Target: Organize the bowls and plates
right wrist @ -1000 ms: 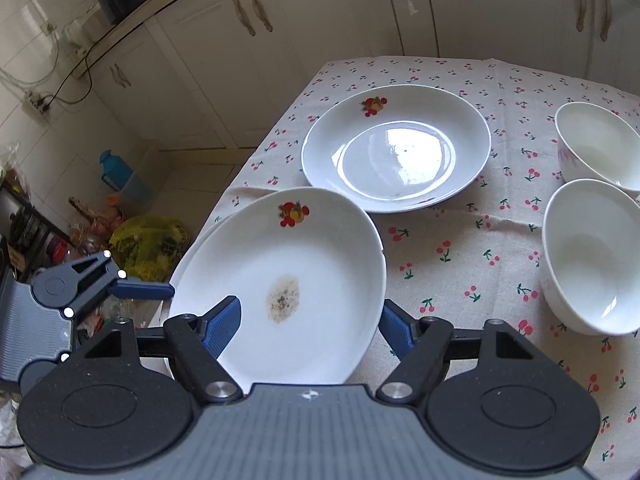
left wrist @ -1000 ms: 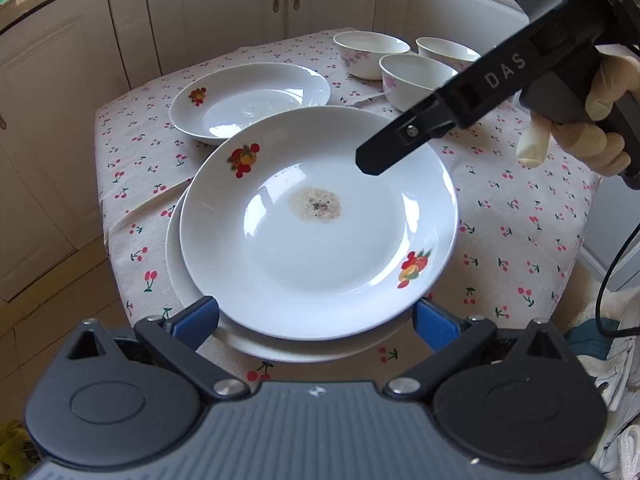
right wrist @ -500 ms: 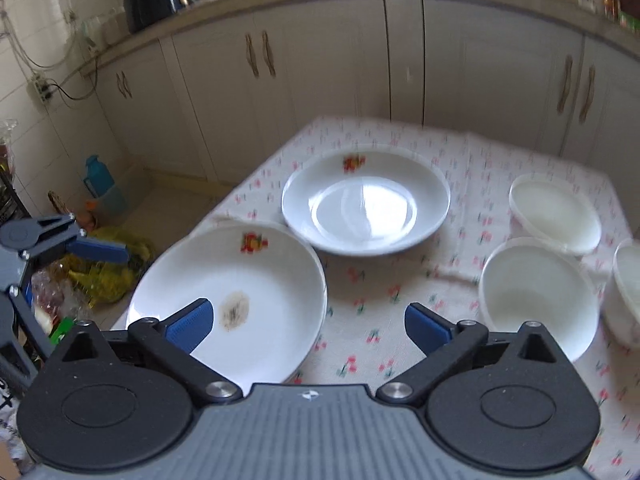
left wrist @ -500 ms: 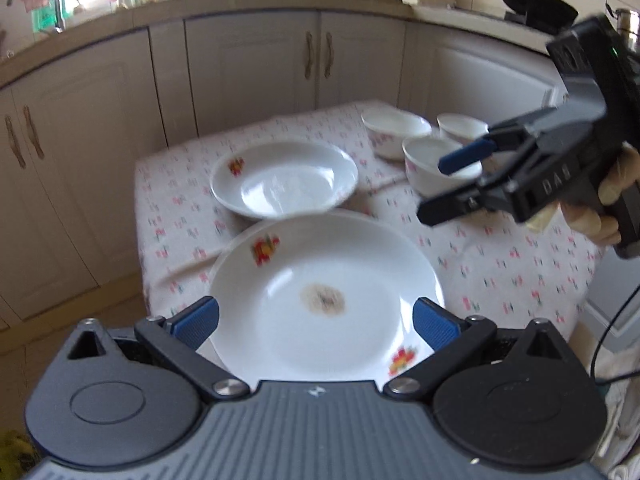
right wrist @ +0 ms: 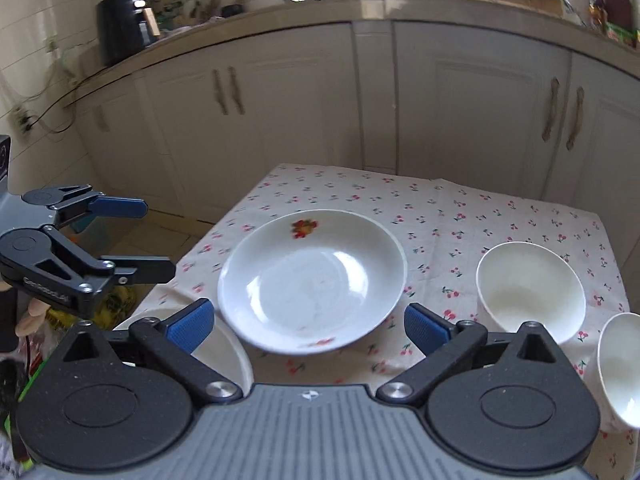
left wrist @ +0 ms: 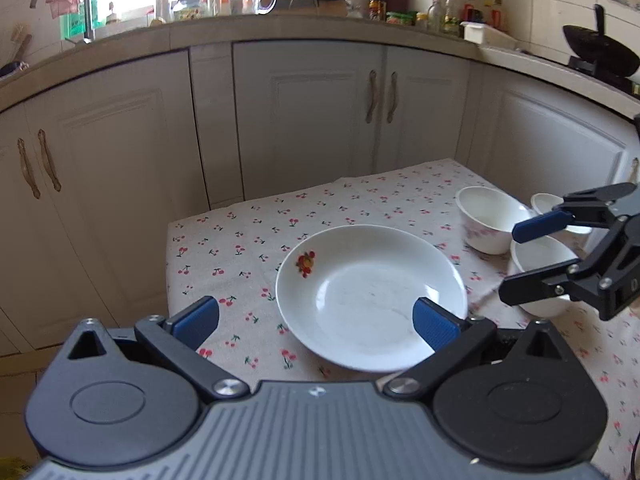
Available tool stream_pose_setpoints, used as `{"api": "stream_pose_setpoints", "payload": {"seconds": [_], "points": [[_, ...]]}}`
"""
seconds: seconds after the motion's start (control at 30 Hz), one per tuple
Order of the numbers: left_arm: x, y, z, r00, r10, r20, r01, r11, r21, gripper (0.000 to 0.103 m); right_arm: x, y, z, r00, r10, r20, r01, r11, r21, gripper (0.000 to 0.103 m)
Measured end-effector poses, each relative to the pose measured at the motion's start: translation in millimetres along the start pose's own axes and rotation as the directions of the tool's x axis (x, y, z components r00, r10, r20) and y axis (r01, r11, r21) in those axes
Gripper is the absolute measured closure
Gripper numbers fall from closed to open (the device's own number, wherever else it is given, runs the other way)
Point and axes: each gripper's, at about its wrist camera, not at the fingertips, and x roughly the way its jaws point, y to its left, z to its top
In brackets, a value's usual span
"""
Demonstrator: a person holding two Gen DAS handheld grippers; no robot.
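A white plate with a fruit print (left wrist: 370, 296) (right wrist: 312, 280) lies on the cherry-print tablecloth (left wrist: 248, 240). Three white bowls stand to its right (left wrist: 490, 220) (left wrist: 540, 276) (left wrist: 548, 204); two show in the right wrist view (right wrist: 530, 290) (right wrist: 616, 368). The near stack of plates shows only as a white rim (right wrist: 224, 348) behind my right gripper's left finger. My left gripper (left wrist: 316, 322) is open and empty, raised in front of the lone plate. My right gripper (right wrist: 308, 324) is open and empty, also raised; it appears in the left wrist view (left wrist: 520, 264) over the bowls.
Cream kitchen cabinets (left wrist: 312, 112) stand behind the table. The worktop (left wrist: 280, 24) holds bottles, a jug and a wok. The table's left edge (left wrist: 168, 272) drops to the floor. A yellow bag (right wrist: 116, 304) lies on the floor at left.
Both grippers have lifted and tilted up away from the stacked plates. The stained plate has dropped out of the left view. The far plate now sits between the fingers in both views.
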Motion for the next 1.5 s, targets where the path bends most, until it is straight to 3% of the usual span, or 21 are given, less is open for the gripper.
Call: {"api": "stream_pose_setpoints", "payload": {"seconds": [0.2,0.37,0.57,0.67,0.8,0.97,1.13,1.33,1.5], "points": [[54,11,16,0.994,-0.059,-0.092,0.053,0.996,-0.067,0.004,43,-23,20,0.998,0.017,-0.059,-0.012,0.997,0.077,0.009],[77,13,16,0.989,-0.075,-0.126,0.070,0.997,-0.039,0.005,72,-40,28,0.994,0.004,-0.108,0.010,0.991,0.133,0.011],[95,19,16,0.982,-0.084,-0.168,0.084,0.996,-0.006,0.006,78,-41,18,0.987,0.002,-0.159,0.021,0.989,0.144,0.011],[102,25,18,0.980,-0.096,-0.175,0.093,0.995,-0.023,0.007,67,-31,6,0.989,0.002,-0.149,0.013,0.995,0.095,0.011],[110,25,23,0.975,-0.118,-0.186,0.115,0.993,-0.024,0.015,50,-16,-11,0.992,-0.002,-0.127,0.004,1.000,0.019,0.011],[121,19,28,0.971,-0.132,-0.200,0.134,0.991,-0.005,0.015,46,-9,-25,0.991,-0.032,-0.129,0.018,0.994,-0.104,0.011],[131,15,32,0.966,-0.141,-0.216,0.146,0.989,0.006,0.015,56,-12,-28,0.986,-0.041,-0.159,0.017,0.988,-0.151,0.011],[144,14,36,0.952,-0.169,-0.254,0.176,0.984,0.004,0.017,72,-7,-27,0.982,-0.047,-0.180,0.003,0.971,-0.241,0.008],[155,15,36,0.929,-0.203,-0.309,0.217,0.976,0.011,0.026,85,-8,-25,0.981,-0.028,-0.193,-0.026,0.962,-0.273,0.008]]}}
